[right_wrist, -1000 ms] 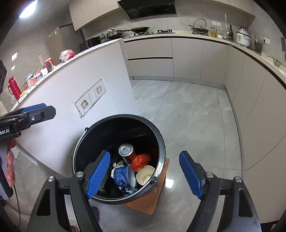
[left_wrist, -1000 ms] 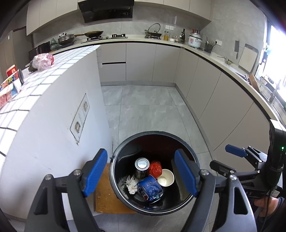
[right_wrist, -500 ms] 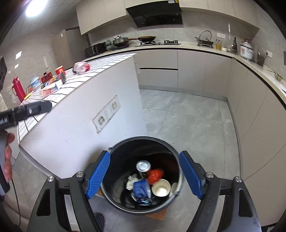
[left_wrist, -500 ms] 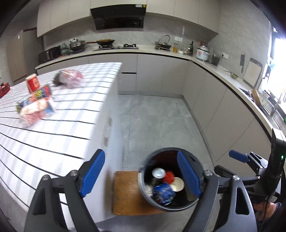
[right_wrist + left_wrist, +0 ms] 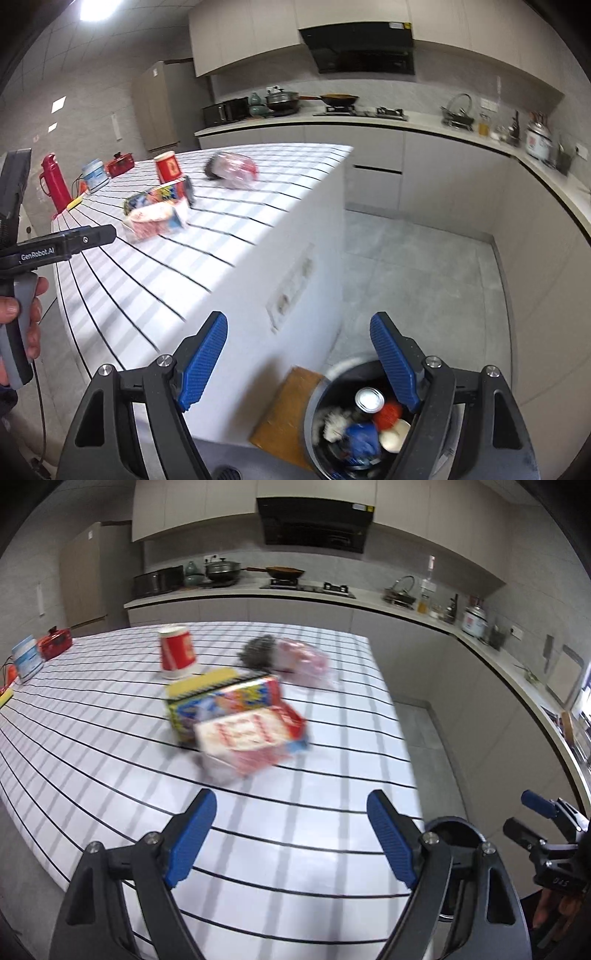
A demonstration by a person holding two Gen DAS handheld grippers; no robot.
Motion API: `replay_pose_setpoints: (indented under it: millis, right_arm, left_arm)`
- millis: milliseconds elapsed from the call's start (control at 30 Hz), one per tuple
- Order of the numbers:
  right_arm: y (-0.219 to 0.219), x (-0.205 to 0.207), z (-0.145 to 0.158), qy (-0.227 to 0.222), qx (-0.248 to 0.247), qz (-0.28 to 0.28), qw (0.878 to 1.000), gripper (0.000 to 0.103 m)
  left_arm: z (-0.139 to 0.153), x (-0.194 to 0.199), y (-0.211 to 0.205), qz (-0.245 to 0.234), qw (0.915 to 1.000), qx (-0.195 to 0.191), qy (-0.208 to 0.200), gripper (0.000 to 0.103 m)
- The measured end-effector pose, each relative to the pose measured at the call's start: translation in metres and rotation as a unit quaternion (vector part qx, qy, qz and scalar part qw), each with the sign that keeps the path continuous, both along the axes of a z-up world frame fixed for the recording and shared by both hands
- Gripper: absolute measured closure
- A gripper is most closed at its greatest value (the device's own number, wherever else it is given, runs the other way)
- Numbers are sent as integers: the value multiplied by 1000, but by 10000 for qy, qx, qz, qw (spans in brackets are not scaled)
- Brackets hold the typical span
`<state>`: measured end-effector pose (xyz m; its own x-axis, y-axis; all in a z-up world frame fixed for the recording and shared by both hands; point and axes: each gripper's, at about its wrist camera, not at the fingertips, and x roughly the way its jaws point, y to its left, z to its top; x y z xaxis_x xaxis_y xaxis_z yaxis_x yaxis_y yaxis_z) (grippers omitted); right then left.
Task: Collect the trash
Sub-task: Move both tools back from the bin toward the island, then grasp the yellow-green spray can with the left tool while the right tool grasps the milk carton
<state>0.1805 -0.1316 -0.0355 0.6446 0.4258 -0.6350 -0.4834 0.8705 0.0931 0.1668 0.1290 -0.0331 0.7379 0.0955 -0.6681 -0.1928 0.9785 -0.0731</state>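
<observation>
My left gripper [image 5: 291, 834] is open and empty above the white tiled island counter [image 5: 110, 760]. Ahead of it lie a red and white carton [image 5: 251, 738], a colourful box [image 5: 221, 701], an upturned red paper cup [image 5: 178, 653] and a pink plastic bag with a dark clump [image 5: 295, 661]. My right gripper [image 5: 299, 362] is open and empty, above the counter's edge. The black trash bin [image 5: 325, 384] on the floor holds a can [image 5: 369, 400], a blue cup, a red item and a white cup. The bin's rim shows in the left wrist view [image 5: 458, 825].
A wooden board [image 5: 284, 410] lies by the bin. A red thermos [image 5: 53, 184], a tub and a red pot stand at the counter's far left. Cabinets and a stove counter [image 5: 369, 122] line the back and right walls. Grey floor [image 5: 406, 280] lies between.
Both grippers have risen from over the bin and swung left toward the island counter. The left one now looks across the countertop trash; the bin has slid to the lower right.
</observation>
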Motion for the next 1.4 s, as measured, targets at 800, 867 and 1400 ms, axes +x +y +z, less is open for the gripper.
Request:
replay_pose_setpoints:
  millis: [800,867,1400]
  right_arm:
    - [307,56,-12,74,-675,594,9959,22]
    - [301,59,-17,89,-767,513,9957,22]
    - [189,50,-12,666,-48,-453,9967,21]
  left_arm:
    - [-29,0,201,363,9984,-362,218,18]
    - [-32,7,199,253,9986,-401,227,18]
    - [-25,53,152,-608,9965,-557,160,18]
